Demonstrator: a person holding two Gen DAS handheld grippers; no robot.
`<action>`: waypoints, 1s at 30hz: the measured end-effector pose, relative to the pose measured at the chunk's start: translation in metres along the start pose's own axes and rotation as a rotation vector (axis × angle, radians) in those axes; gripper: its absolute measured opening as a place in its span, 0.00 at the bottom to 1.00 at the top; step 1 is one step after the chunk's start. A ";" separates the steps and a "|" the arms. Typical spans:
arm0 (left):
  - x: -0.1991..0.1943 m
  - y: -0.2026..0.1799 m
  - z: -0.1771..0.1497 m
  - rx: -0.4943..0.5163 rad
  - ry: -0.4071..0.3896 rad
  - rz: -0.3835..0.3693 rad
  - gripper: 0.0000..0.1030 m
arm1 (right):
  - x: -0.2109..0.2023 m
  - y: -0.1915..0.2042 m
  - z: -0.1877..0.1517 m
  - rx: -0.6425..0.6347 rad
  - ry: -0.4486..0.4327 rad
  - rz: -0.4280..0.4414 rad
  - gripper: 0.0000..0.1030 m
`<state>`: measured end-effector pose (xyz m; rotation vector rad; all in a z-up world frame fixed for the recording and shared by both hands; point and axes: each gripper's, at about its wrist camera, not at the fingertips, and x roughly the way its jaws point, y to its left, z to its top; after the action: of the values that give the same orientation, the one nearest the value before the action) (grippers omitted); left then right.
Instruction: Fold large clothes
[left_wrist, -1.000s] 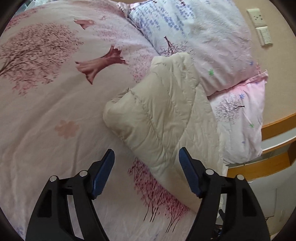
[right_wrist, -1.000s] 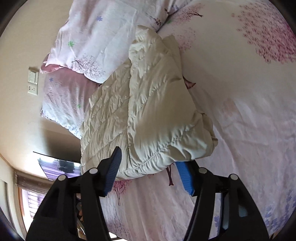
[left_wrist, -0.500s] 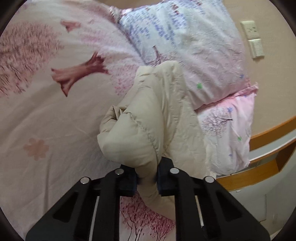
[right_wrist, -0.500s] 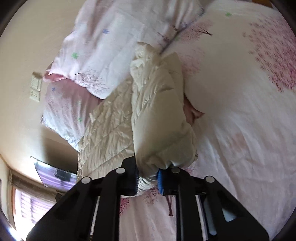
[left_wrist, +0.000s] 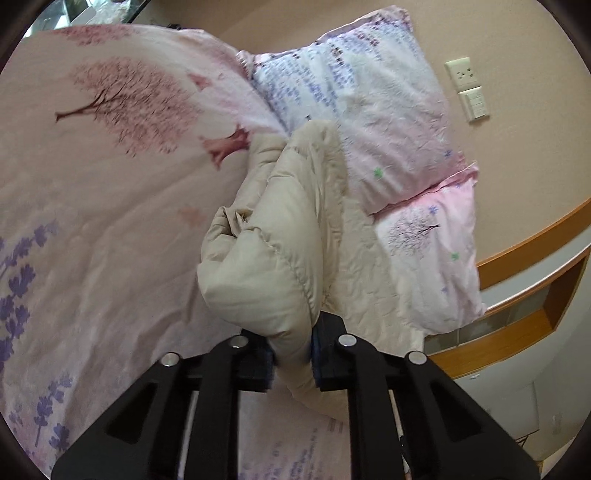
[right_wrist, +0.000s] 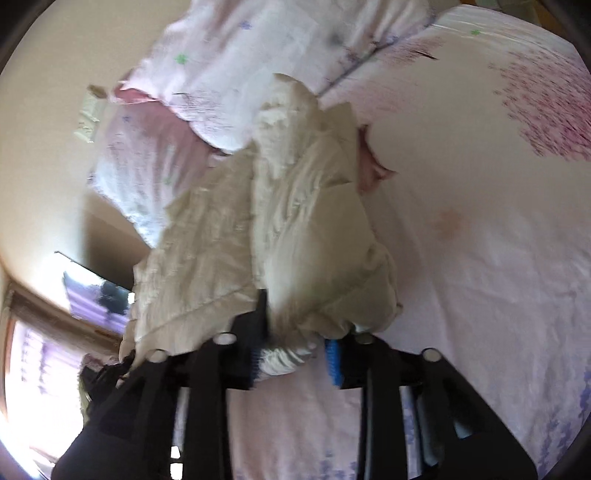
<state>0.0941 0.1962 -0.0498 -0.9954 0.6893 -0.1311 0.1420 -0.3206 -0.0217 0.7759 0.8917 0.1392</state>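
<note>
Both tools have lifted the puffy cream quilted jacket (left_wrist: 266, 258) up off the bed since half a second ago, and more of the far wall shows now. A second ago both tools were wide apart, with the jacket lying flat.

The left tool (left_wrist: 292, 360) is clamped on a thick fold of the jacket at its near edge. Its two black fingers (left_wrist: 255, 363) press the cloth from both sides. The jacket bunches up just past the tool and runs away toward the far pillows.

The right tool (right_wrist: 295, 360) is clamped on the jacket's near hem (right_wrist: 288, 360), where the shiny lining shows between the blue pads (right_wrist: 332, 360). This view is blurry.

The jacket sits on the right side of the pink bed cover with printed pink trees (left_wrist: 92, 177). Its far end touches the white and pink flowered pillow (left_wrist: 369, 110). A second pink pillow (left_wrist: 432, 258) lies just right of the jacket. On the beige wall (left_wrist: 517, 155) behind are a pale wall socket (left_wrist: 463, 74) and a light switch (left_wrist: 474, 105).
</note>
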 end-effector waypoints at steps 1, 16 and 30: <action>0.002 0.003 0.000 -0.013 0.005 0.008 0.19 | -0.001 -0.002 0.000 0.018 0.000 -0.007 0.38; 0.006 0.009 -0.001 -0.036 -0.004 0.060 0.61 | -0.023 0.111 0.000 -0.404 -0.265 -0.244 0.45; 0.006 0.010 0.005 -0.046 -0.043 0.085 0.61 | 0.097 0.203 -0.020 -0.735 -0.060 -0.309 0.24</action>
<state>0.1002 0.2032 -0.0589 -1.0083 0.6969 -0.0199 0.2292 -0.1226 0.0422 -0.0435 0.8117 0.1552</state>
